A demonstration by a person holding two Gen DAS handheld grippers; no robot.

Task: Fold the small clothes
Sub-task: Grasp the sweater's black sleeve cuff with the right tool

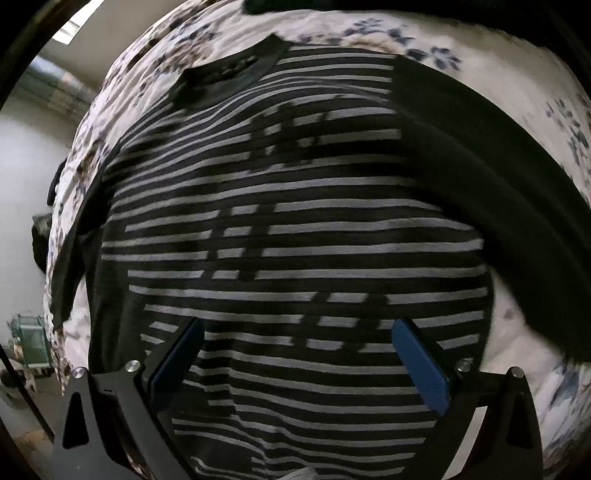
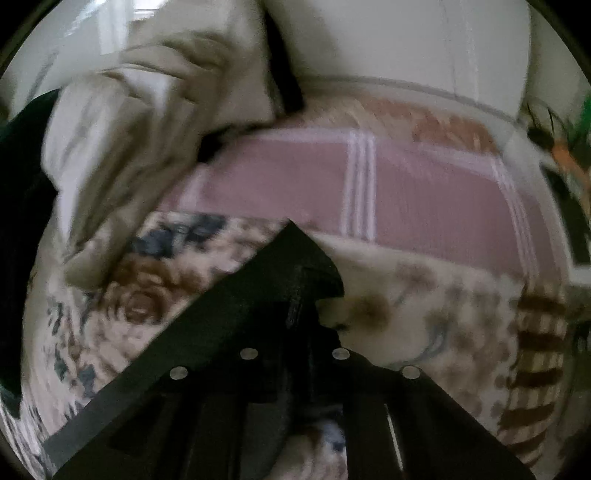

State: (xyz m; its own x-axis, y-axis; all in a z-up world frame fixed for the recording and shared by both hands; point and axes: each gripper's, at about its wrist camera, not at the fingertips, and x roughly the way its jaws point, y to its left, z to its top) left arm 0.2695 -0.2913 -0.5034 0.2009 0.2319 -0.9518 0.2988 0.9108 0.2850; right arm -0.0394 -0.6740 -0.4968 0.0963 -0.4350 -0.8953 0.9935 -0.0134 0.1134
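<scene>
A black shirt with grey stripes [image 1: 295, 206] lies flat on a floral bedspread [image 1: 369, 33], collar [image 1: 229, 77] at the far end. Its black sleeve [image 1: 498, 192] stretches out to the right. My left gripper [image 1: 297, 343] hovers open over the lower part of the shirt, blue pads [image 1: 421, 365] wide apart, holding nothing. In the right wrist view, my right gripper [image 2: 314, 295] is shut on black fabric, the sleeve's end [image 2: 258, 295], and a taut black band of it runs down to the lower left. The view is blurred.
A pink blanket with white lines [image 2: 406, 184] and a beige crumpled cloth [image 2: 147, 129] lie beyond the right gripper. The bed's left edge [image 1: 66, 229] drops to the floor. A white wall [image 2: 406, 37] stands behind the bed.
</scene>
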